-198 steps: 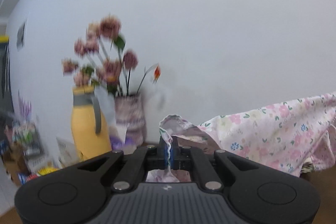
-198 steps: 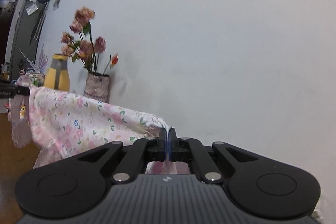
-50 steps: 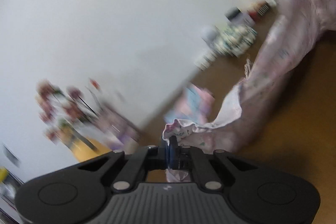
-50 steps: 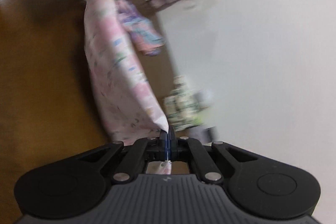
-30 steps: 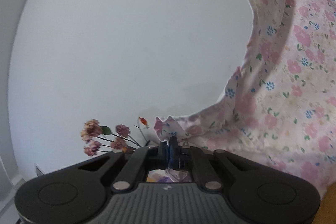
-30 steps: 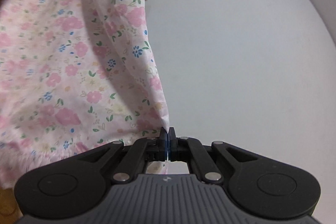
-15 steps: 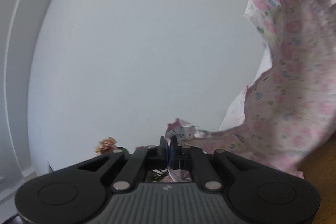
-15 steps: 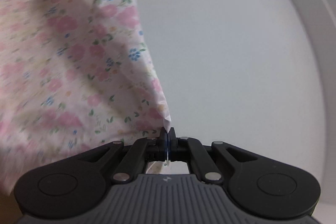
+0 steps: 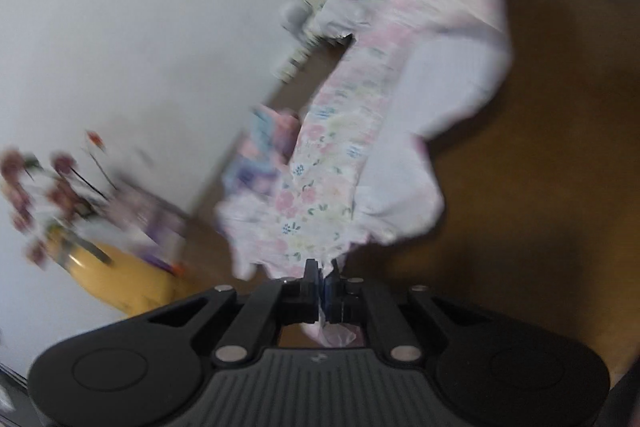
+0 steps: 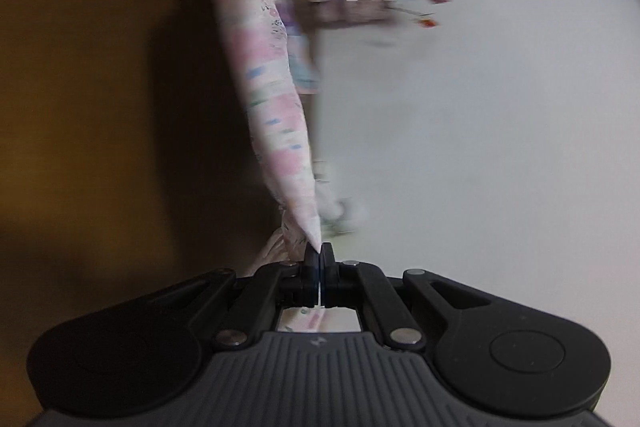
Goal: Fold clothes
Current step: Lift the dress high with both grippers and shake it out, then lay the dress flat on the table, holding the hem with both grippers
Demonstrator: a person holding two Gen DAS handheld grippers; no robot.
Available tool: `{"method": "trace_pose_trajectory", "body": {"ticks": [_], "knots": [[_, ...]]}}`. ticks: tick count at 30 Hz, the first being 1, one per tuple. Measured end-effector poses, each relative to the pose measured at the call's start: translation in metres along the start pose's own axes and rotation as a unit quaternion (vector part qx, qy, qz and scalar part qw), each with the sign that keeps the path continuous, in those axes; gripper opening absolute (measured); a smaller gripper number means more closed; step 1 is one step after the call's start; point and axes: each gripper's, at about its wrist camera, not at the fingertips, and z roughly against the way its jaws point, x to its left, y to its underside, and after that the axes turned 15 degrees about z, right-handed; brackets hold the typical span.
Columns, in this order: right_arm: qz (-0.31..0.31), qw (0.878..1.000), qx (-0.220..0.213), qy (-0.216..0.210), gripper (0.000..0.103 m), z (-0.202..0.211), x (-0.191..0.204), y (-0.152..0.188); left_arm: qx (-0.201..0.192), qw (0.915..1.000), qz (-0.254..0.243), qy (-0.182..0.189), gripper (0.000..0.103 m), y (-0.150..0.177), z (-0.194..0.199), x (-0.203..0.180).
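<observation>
Nearest in the left wrist view, the left gripper [image 9: 322, 277] has its jaws clenched on a ruffled edge of a floral garment [image 9: 320, 183], with a scrap of the cloth showing behind the fingers. From that pinch the pink-flowered fabric stretches up and away over a brown tabletop [image 9: 560, 147], its pale inner side billowing to the right. The picture is blurred.

In the right wrist view, the right gripper [image 10: 319, 259] is clamped tight on another edge of the same garment, which runs away from it as a taut, narrow band above the tabletop.

Farther back, against a white wall [image 9: 140, 27], stand a yellow jug [image 9: 120, 283], a vase of dried pink flowers [image 9: 52, 187], a pastel packet [image 9: 260, 147] and a blurred cluster of small items that cannot be made out.
</observation>
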Motion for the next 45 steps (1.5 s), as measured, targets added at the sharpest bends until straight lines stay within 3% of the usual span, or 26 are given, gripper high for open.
{"method": "trace_pose_trajectory", "body": {"ticks": [3, 7, 11, 13, 17, 20, 26, 34, 41, 44, 45], "knots": [[-0.022, 0.999, -0.008, -0.033, 0.000, 0.032, 0.017, -0.012, 0.007, 0.9988, 0.028, 0.039, 0.011, 0.009, 0.011, 0.007], [-0.029, 0.998, -0.010, -0.058, 0.000, 0.042, 0.036, -0.011, 0.005, 0.9944, 0.060, 0.087, 0.044, 0.006, 0.026, 0.034], [-0.059, 0.996, -0.005, -0.071, 0.000, 0.052, 0.059, -0.002, -0.002, 0.9865, 0.113, 0.118, 0.050, 0.004, 0.053, 0.055], [-0.071, 0.995, -0.004, -0.075, 0.000, 0.051, 0.065, -0.001, -0.007, 0.9832, 0.141, 0.116, 0.055, 0.004, 0.057, 0.059], [-0.084, 0.993, -0.004, -0.080, 0.000, 0.048, 0.084, -0.015, 0.016, 0.9831, 0.158, 0.092, 0.055, -0.001, 0.041, 0.067], [-0.094, 0.992, -0.005, -0.081, 0.000, 0.044, 0.092, -0.019, 0.055, 0.9854, 0.133, 0.092, 0.053, -0.004, 0.020, 0.058], [-0.106, 0.991, -0.005, -0.081, 0.000, 0.043, 0.099, -0.021, 0.092, 0.9909, 0.082, 0.054, 0.048, -0.002, -0.002, 0.036], [-0.119, 0.990, -0.009, -0.081, 0.000, 0.040, 0.099, -0.022, 0.075, 0.9920, 0.068, 0.075, 0.048, 0.002, 0.024, 0.031], [-0.122, 0.989, -0.011, -0.080, 0.000, 0.040, 0.099, -0.023, 0.090, 0.9944, 0.041, 0.036, 0.047, 0.010, 0.017, 0.015], [-0.125, 0.989, -0.011, -0.080, 0.000, 0.040, 0.099, -0.023, 0.091, 0.9954, 0.023, 0.020, 0.030, 0.009, 0.009, 0.010], [-0.127, 0.989, -0.010, -0.080, 0.000, 0.040, 0.099, -0.022, 0.092, 0.9955, 0.016, 0.015, 0.020, 0.009, 0.007, 0.008]]}}
